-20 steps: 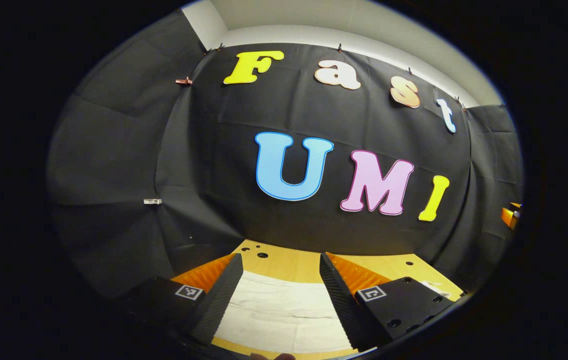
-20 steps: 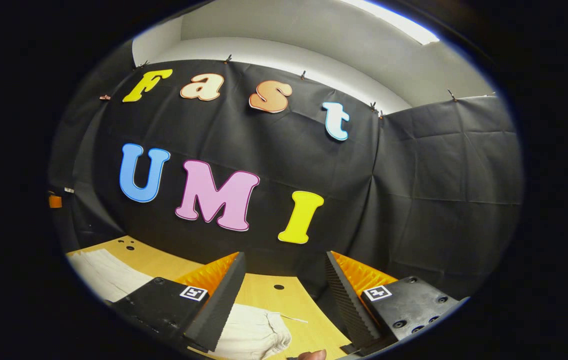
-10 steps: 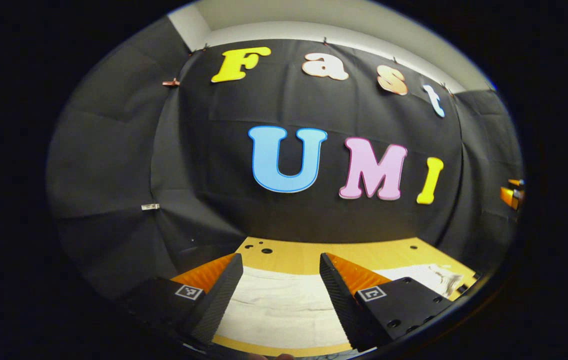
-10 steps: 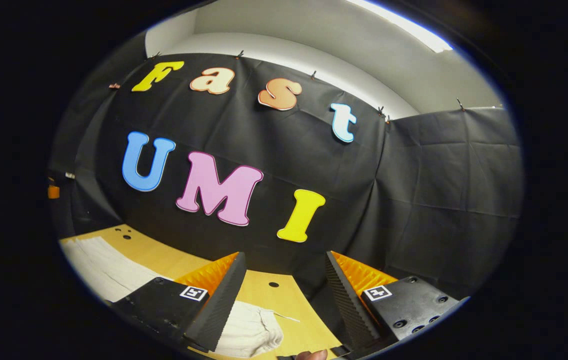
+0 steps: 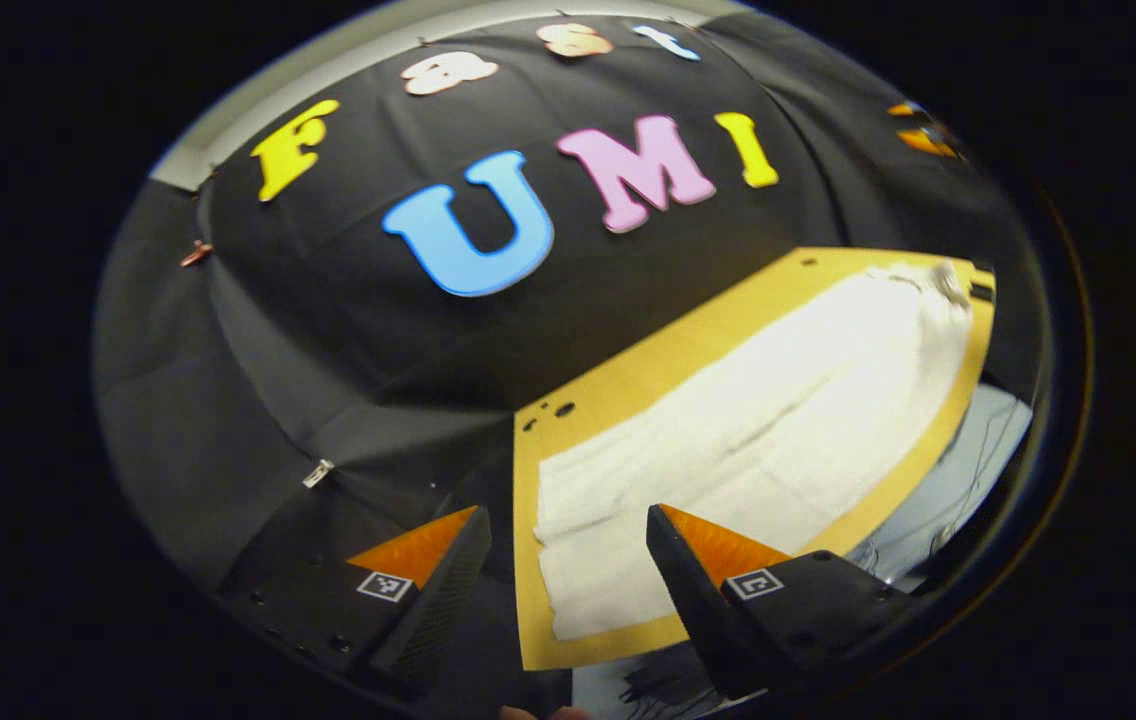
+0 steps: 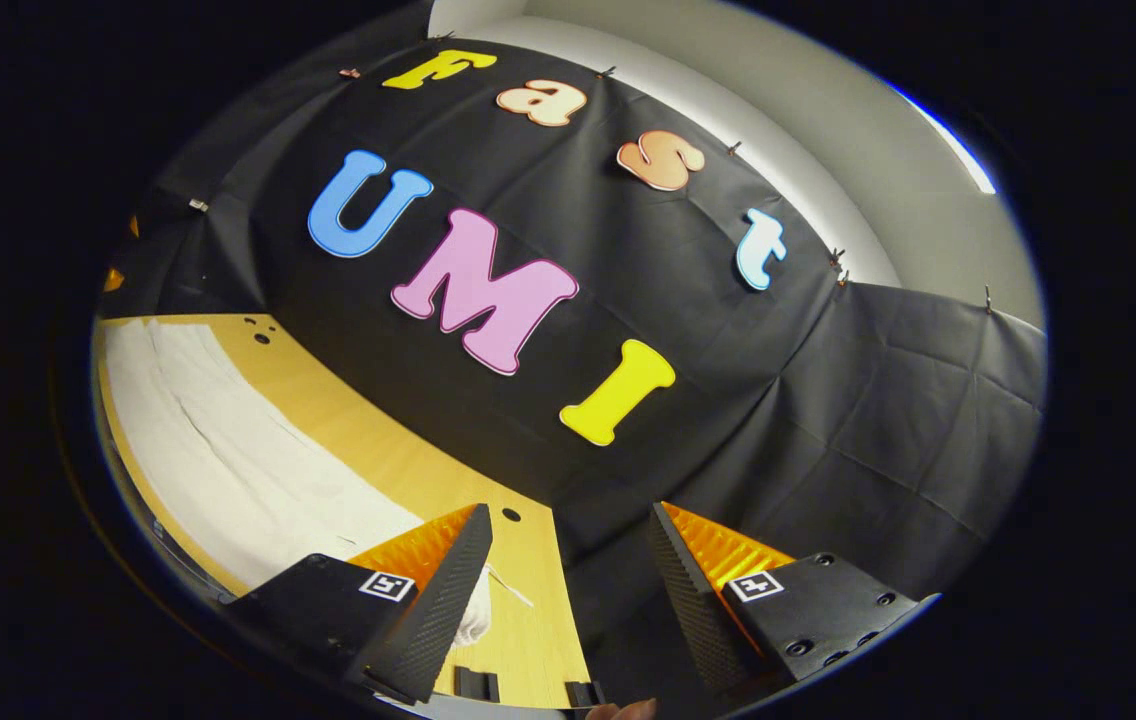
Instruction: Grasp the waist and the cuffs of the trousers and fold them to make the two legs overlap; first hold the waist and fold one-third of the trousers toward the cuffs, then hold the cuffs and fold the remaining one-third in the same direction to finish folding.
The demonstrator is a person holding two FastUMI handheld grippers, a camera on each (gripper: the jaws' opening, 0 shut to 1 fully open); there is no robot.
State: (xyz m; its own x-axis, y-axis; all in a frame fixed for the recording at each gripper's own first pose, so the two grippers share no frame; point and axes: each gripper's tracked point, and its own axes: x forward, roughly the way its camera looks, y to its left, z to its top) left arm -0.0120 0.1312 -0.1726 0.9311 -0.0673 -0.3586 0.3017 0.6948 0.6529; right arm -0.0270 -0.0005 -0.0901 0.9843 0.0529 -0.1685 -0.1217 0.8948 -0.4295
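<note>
**Trousers flat and lengthwise, one gripper over each end**

While both tools hang above the board with fingers spread and empty, the relation that counts is the garment's long axis: it runs from my left gripper (image 5: 568,560) across to my right gripper (image 6: 570,560). Nearest the left fingers lies the squared end of the trousers (image 5: 728,440), close to the tabletop's (image 5: 628,385) near corner. Pale cloth, soft, lightly creased, a faint seam lengthwise. Beside my right tool's left finger sits the gathered, puckered end (image 6: 473,620) with a loose drawstring, probably the waist. Tabletop is smooth yellow wood with drilled holes. Beyond, black cloth wall.
</note>
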